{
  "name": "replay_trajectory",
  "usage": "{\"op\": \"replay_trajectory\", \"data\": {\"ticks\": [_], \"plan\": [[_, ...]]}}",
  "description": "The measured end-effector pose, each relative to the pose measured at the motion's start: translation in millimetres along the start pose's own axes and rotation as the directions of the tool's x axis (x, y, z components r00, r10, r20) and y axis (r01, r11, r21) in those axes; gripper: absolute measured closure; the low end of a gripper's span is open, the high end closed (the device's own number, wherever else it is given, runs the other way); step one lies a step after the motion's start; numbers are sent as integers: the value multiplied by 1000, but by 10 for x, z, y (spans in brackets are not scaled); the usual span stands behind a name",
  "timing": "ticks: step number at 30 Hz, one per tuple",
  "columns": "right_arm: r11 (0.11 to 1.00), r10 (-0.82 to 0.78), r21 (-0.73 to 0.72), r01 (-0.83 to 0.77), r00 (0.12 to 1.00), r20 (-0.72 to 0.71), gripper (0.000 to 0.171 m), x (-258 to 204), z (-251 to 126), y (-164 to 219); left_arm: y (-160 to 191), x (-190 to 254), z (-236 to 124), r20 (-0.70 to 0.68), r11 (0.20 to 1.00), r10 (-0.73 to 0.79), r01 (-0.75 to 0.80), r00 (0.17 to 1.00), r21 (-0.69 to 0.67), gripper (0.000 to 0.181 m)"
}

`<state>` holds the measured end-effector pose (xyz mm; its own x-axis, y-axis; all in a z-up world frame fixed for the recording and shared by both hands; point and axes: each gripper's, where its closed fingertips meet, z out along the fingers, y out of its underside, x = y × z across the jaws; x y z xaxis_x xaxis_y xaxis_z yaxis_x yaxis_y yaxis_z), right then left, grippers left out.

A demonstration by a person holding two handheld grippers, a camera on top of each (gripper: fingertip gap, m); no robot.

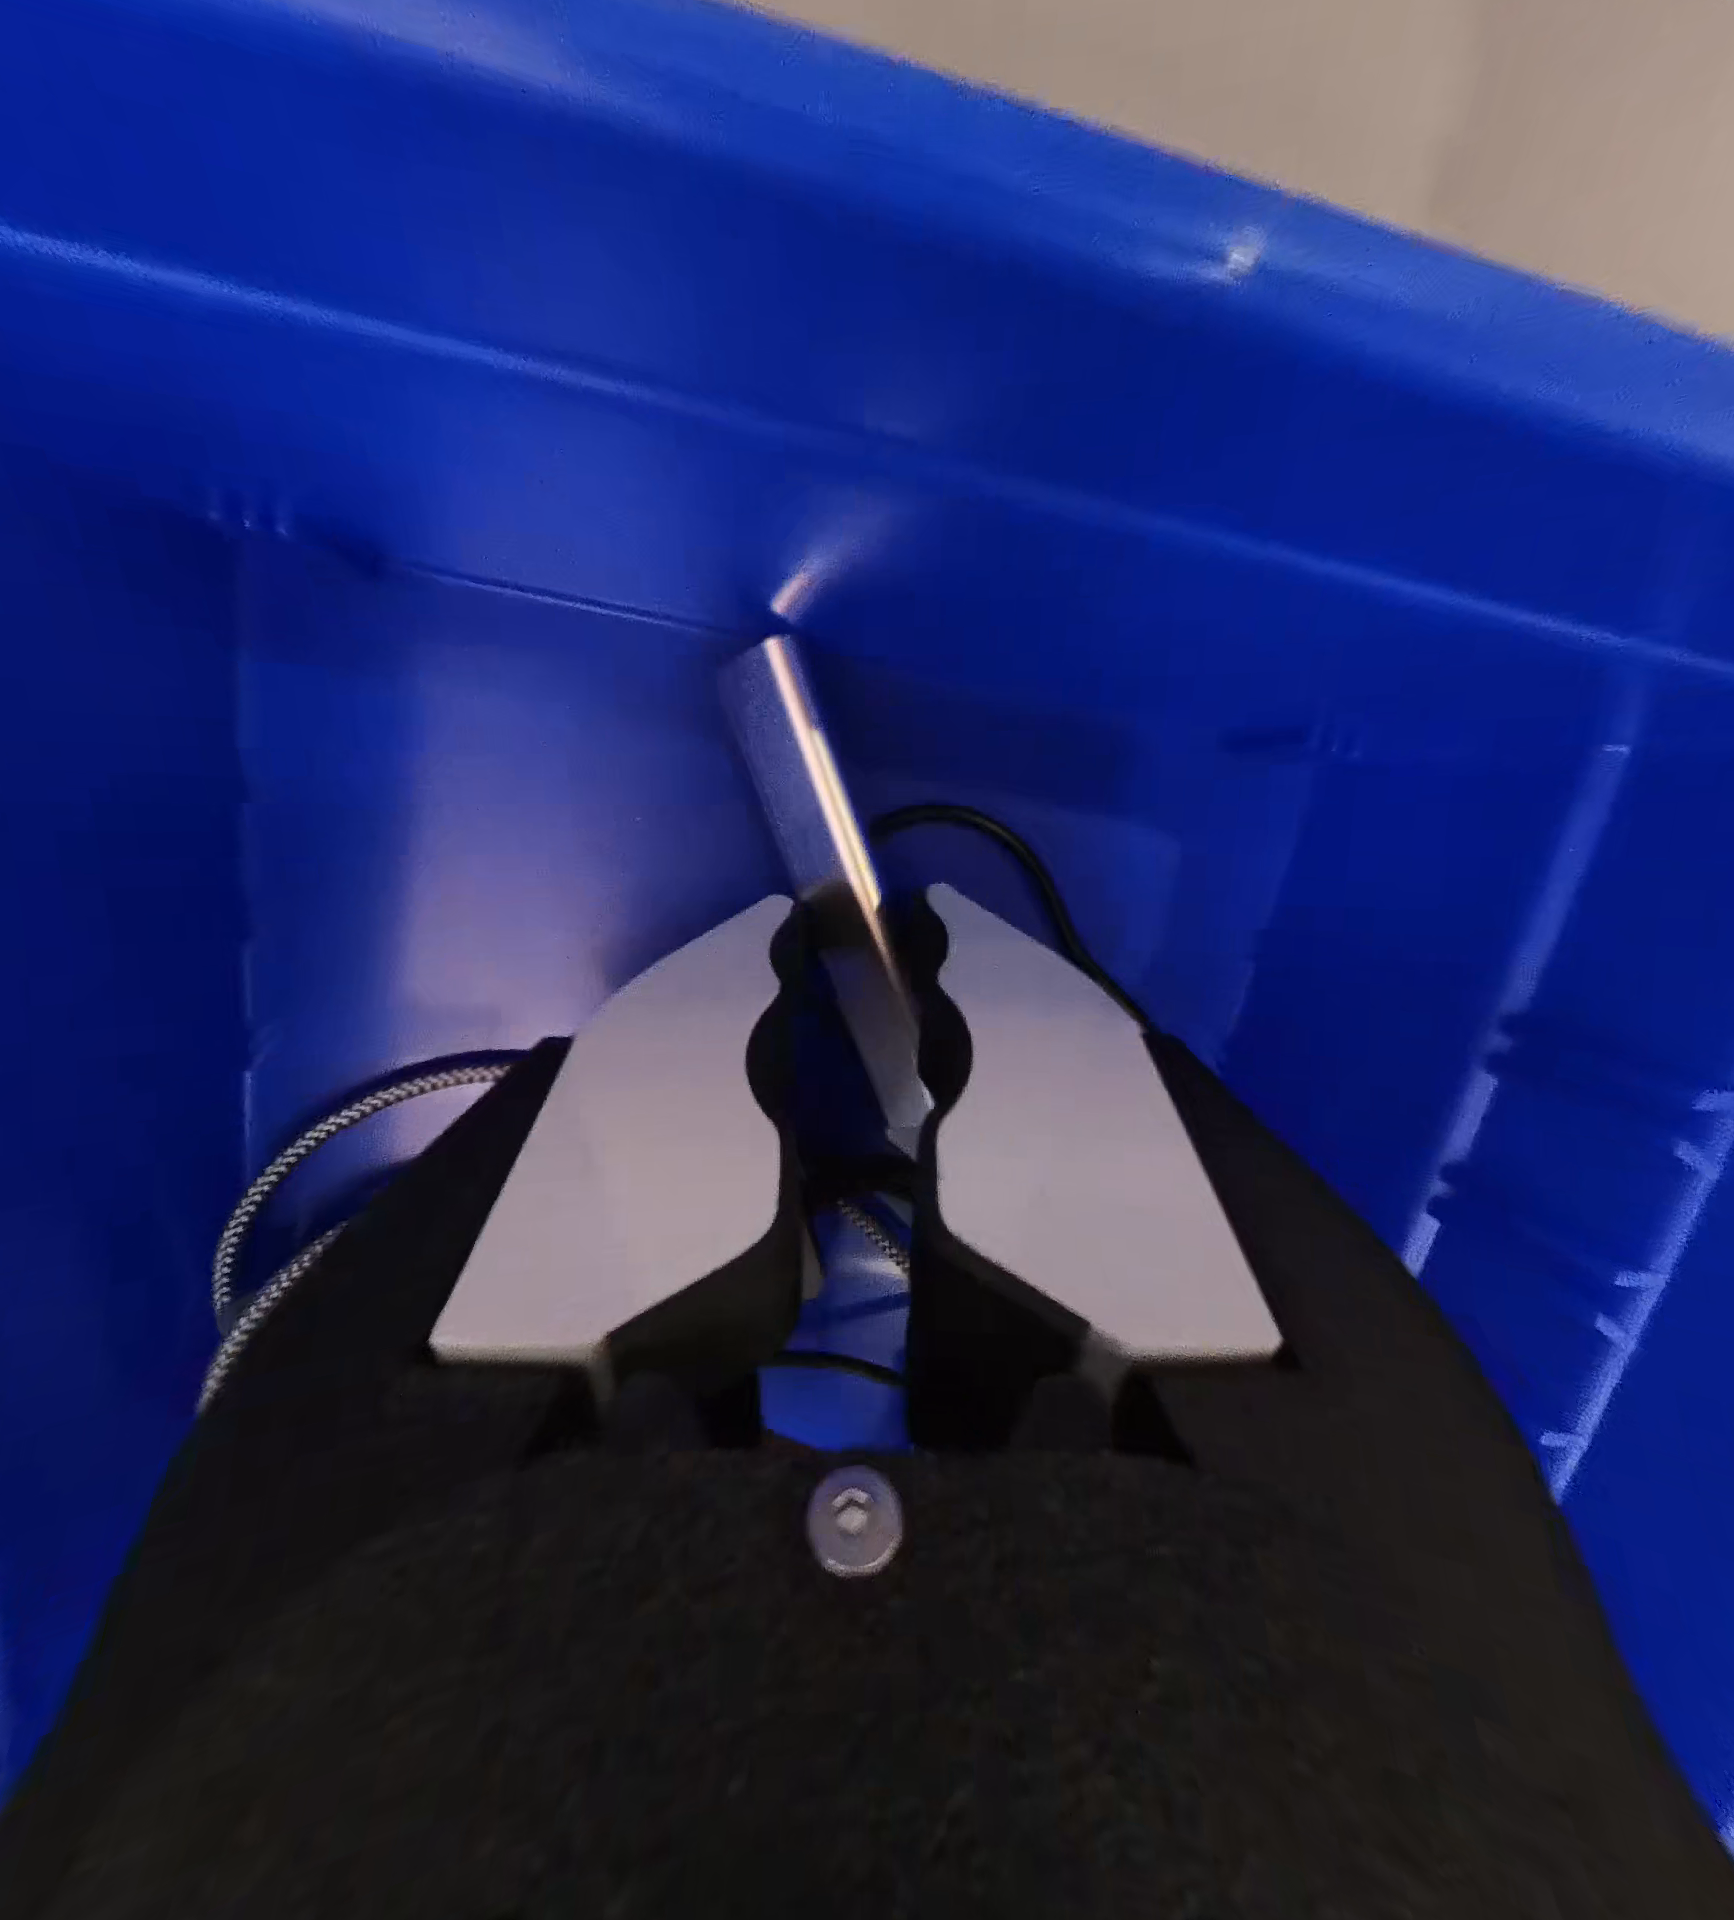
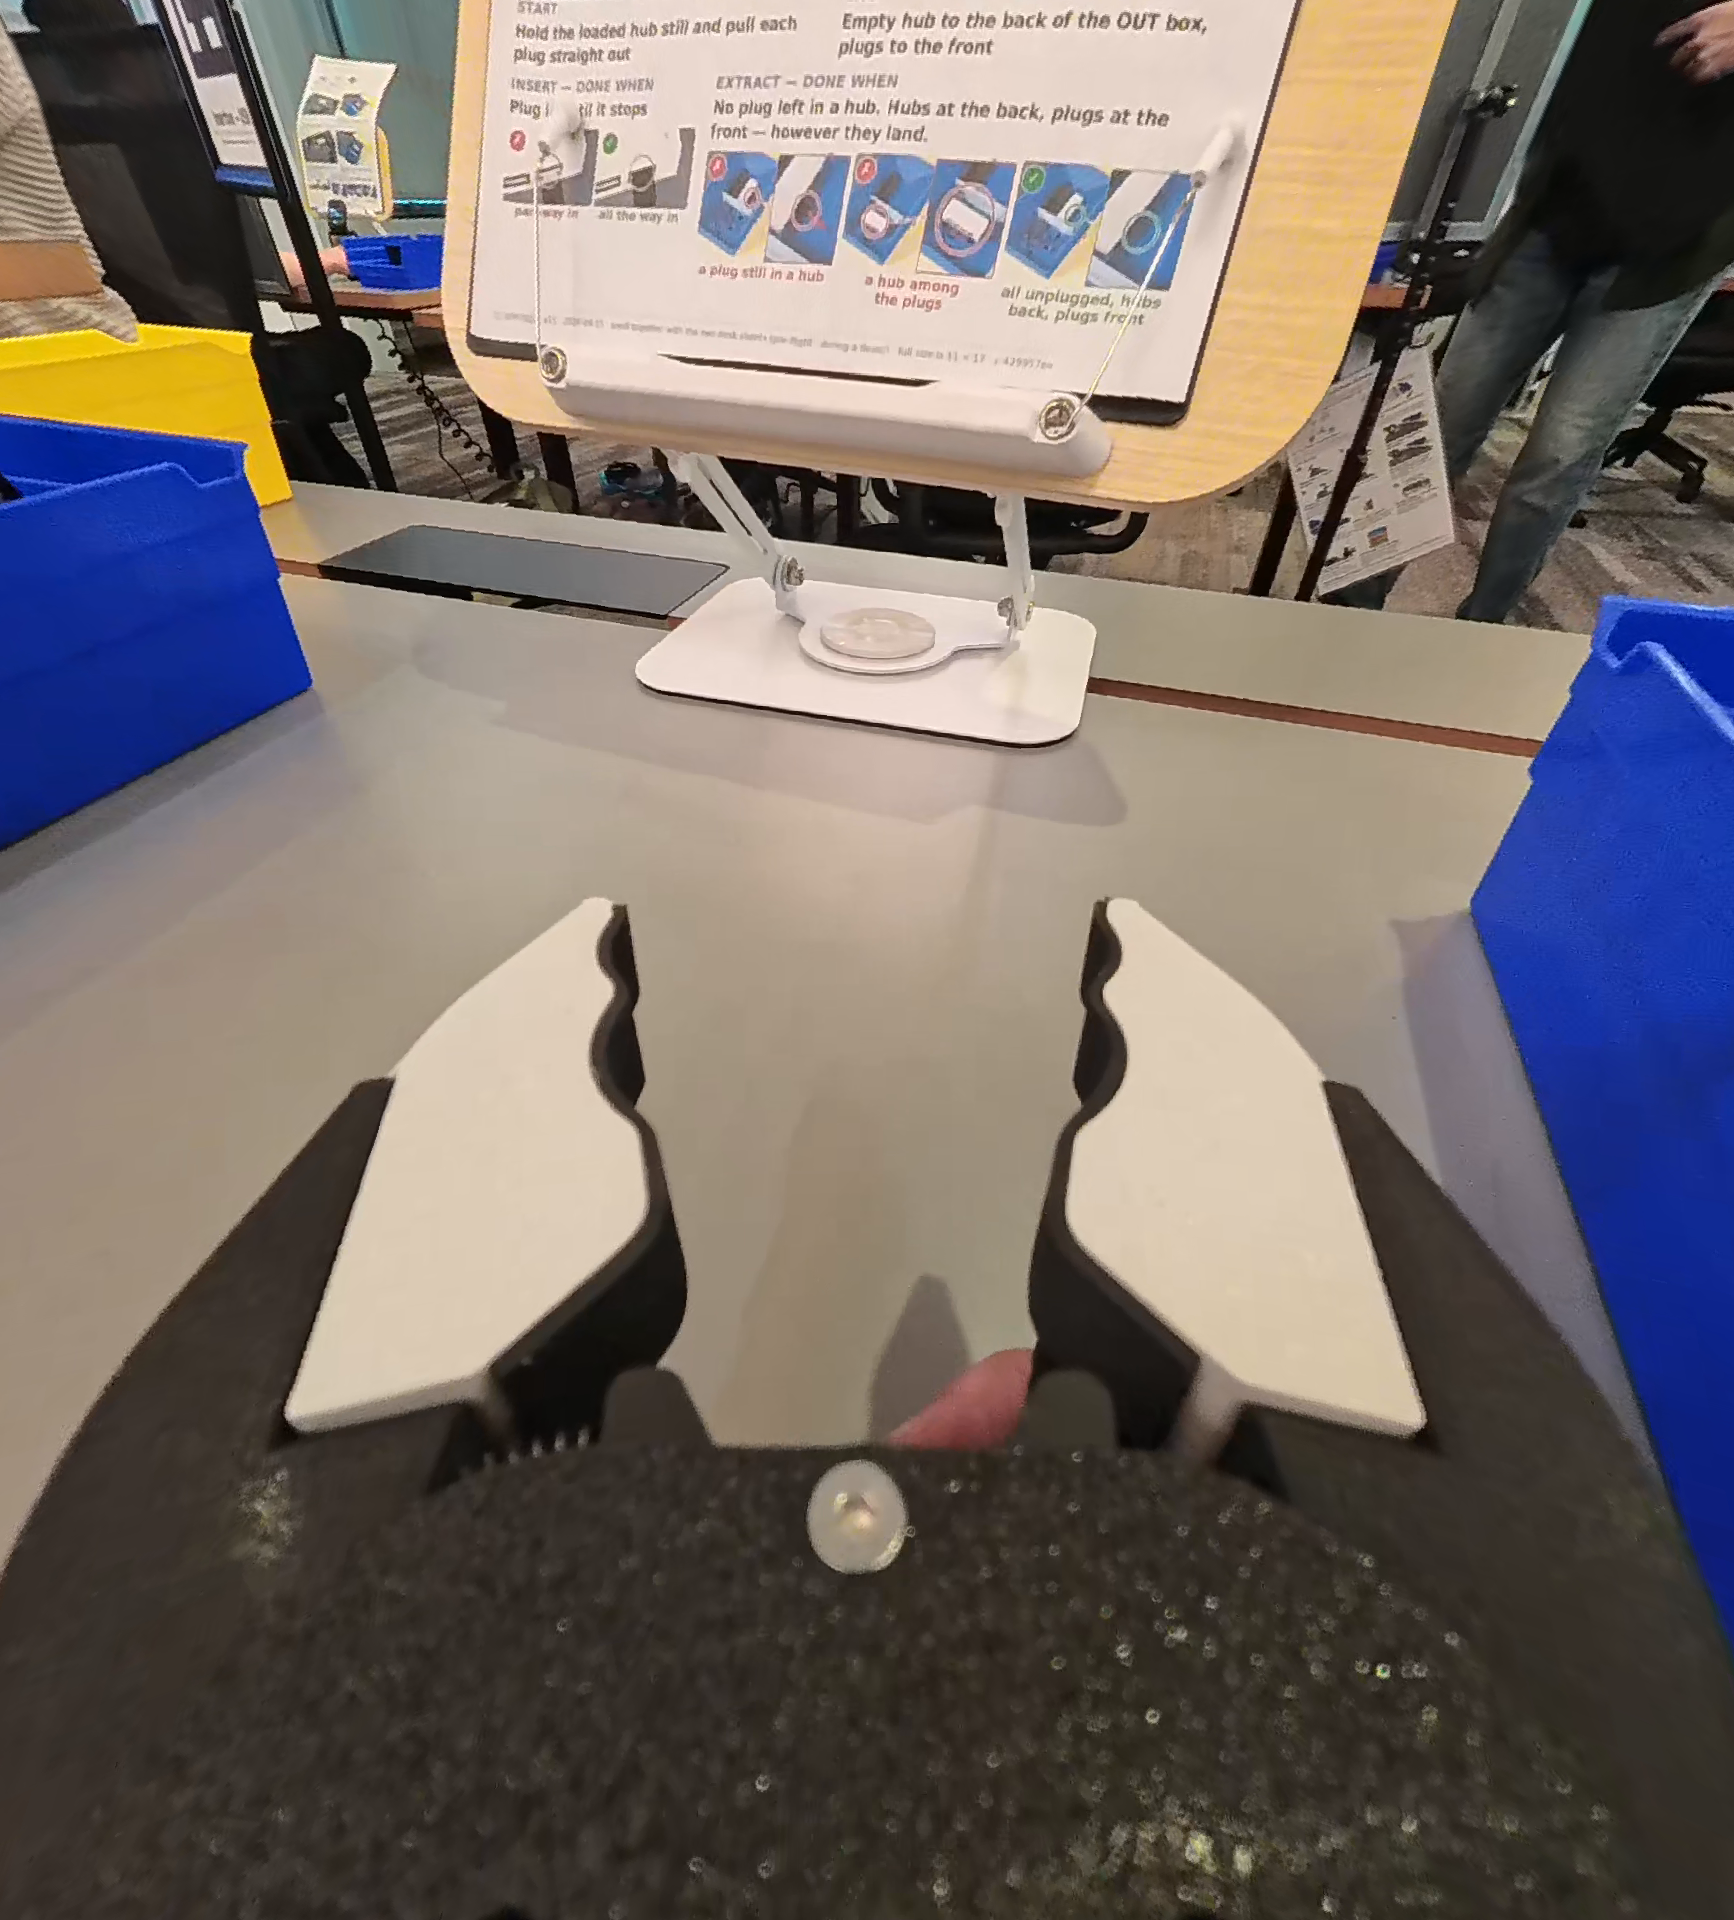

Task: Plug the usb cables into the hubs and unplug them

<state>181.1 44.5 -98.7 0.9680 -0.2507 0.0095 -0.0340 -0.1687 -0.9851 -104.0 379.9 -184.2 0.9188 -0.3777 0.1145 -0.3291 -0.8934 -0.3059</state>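
Observation:
In the left wrist view my left gripper (image 1: 858, 904) is inside a blue bin (image 1: 946, 364) and is shut on a slim silver hub (image 1: 790, 769), which sticks out forward and up between the fingertips toward the bin's wall. A thin black cable (image 1: 1008, 862) loops from behind the hub to the right. A braided grey cable (image 1: 323, 1153) curves on the bin floor at the left, partly hidden by the gripper. In the right wrist view my right gripper (image 2: 858, 914) is open and empty, held above the grey table (image 2: 842, 883).
A blue bin (image 2: 84, 644) stands at the table's left, with a yellow bin (image 2: 136, 384) behind it, and another blue bin (image 2: 1673, 935) at the right. A white stand (image 2: 873, 665) holding an instruction sheet (image 2: 842, 177) is straight ahead. A person (image 2: 1621, 260) stands beyond the table at back right. Left tips to right tips: about 45 cm.

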Motion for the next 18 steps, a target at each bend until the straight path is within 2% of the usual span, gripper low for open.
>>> {"op": "replay_trajectory", "data": {"ticks": [4,7,12,15,18], "plan": [[1000,10,-1,-10,1000,7,90,-1,0,1,7,10,-67,-46,1000,11,-10,999,9,166],[1000,10,-1,-10,1000,11,90,-9,-2,2,-58,50,-315,-87,995,71,-65,994,71,167],[1000,9,-1,-9,1000,16,91,-19,-4,0,-154,155,-1065,-159,946,221,-172,962,274,168],[1000,13,9,-13,1000,19,92,-18,-13,-13,-121,271,-1618,-164,870,344,-249,924,425,169],[999,19,25,-20,999,29,93,-30,-24,-36,54,431,-2061,-130,770,471,-335,873,542,171]]}}
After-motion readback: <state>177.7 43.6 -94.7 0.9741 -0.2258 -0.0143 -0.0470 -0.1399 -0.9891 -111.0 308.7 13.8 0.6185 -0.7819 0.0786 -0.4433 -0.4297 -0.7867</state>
